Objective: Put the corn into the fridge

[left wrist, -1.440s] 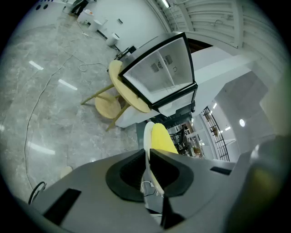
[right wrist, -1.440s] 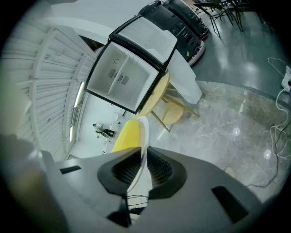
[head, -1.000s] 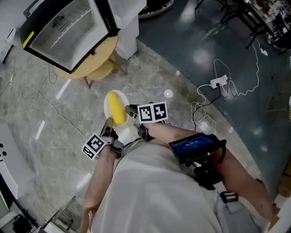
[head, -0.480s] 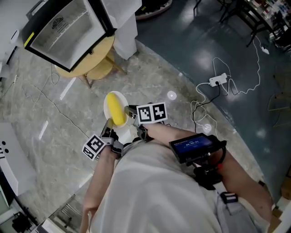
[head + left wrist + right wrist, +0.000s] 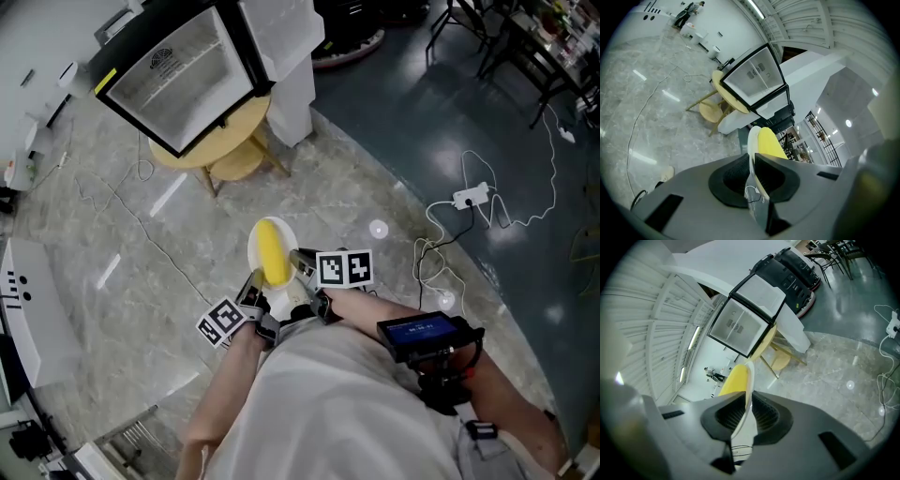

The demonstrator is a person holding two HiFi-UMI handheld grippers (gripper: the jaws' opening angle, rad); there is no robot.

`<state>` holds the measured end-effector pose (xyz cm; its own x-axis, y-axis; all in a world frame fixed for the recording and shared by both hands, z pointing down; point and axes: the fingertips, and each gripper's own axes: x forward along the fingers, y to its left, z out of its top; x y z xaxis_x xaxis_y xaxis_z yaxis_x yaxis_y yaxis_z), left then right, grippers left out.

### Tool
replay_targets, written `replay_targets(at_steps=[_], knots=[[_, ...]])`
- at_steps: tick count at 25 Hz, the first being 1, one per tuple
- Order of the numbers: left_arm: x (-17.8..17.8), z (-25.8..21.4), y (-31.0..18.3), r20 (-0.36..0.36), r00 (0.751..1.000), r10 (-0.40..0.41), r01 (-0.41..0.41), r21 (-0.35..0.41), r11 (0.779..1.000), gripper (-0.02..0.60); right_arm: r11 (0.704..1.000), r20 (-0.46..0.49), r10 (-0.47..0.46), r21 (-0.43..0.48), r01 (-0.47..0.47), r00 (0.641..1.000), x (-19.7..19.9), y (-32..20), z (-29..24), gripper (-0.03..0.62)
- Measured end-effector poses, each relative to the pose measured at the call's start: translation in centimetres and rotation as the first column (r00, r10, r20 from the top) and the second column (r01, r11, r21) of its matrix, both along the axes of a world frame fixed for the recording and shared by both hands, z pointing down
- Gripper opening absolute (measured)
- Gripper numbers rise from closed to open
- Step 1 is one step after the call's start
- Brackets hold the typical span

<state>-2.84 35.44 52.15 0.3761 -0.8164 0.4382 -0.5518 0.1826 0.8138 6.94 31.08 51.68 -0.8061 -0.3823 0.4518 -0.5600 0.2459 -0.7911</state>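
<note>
Corn [image 5: 272, 251]: a smooth yellow cob, laid on a round white plate [image 5: 254, 255] that is carried above the floor [image 5: 141, 253]. The plate's thin rim is pinched from both sides by the ribbed black pads of the left gripper [image 5: 253, 284] and the right gripper [image 5: 300, 264]. Beyond is a glass-doored, black-framed fridge [image 5: 183, 80], set on a round pale wooden table [image 5: 239, 122]. The floor is grey, marbled and glossy.
</note>
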Motion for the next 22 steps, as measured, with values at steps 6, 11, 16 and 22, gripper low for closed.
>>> replay_targets(at_steps=[6,11,16,22], knots=[[-0.2,-0.2,0.0,0.008,1.0,-0.009,0.008,0.004,1.0,0.037,1.0,0.003,-0.004,0.008,0.004,1.0,-0.2,0.0,-0.2,0.037],[-0.1,-0.1,0.6,0.009,1.0,-0.013,0.013,-0.003,1.0,0.037,1.0,-0.005,-0.008,0.016,0.008,1.0,0.0,0.5,-0.2,0.037],[-0.7,-0.3,1.2,0.002,0.999,-0.052,0.052,0.003,0.999,0.037,0.998,-0.002,-0.052,0.038,0.052,0.999,-1.1,0.4,-0.6,0.037],[-0.5,0.2,2.2,-0.006,0.998,-0.057,0.057,-0.007,0.998,0.037,0.996,-0.014,-0.077,0.033,0.077,0.997,-0.9,1.3,-0.4,0.037]])
